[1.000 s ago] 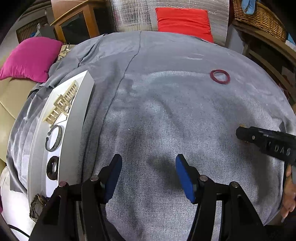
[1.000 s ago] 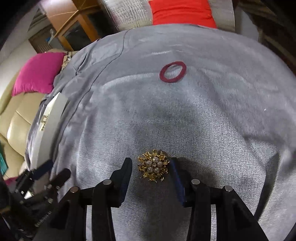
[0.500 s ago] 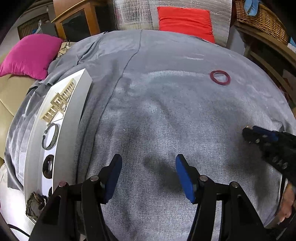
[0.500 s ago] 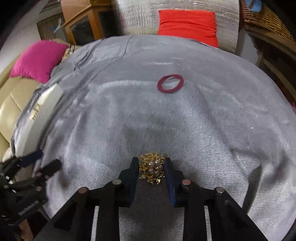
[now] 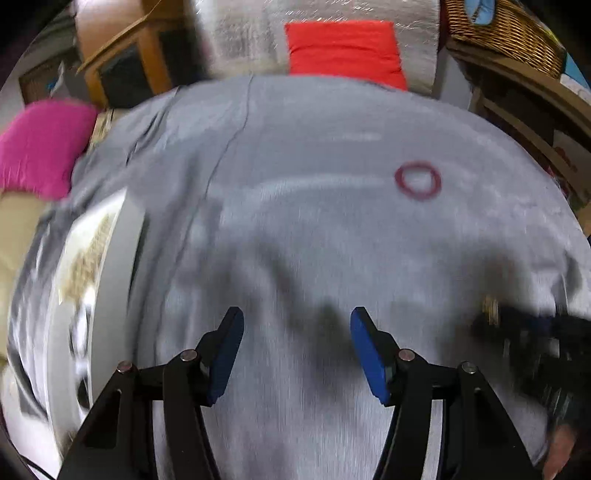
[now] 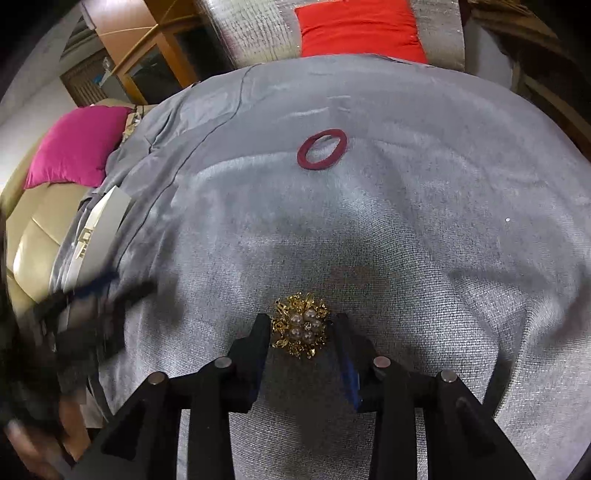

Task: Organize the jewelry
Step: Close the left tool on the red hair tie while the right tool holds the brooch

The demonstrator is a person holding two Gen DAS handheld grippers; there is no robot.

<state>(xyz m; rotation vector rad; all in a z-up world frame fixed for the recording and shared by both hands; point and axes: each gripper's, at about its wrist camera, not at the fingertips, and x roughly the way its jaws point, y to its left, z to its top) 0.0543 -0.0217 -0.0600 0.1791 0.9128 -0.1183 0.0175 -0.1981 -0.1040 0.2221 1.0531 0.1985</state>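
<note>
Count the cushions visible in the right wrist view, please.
2. A magenta fabric cushion lies at the left on the beige sofa; a red fabric cushion lies at the far top. Others may be hidden.

Motion blur smears your white tray (image 5: 110, 266) so its contents are unreadable, and your right gripper (image 5: 491, 317) blurs out, cut off by the frame's edge.

Open grey cloth (image 6: 424, 229); only red ring (image 6: 322, 149) lies ahead.
</note>
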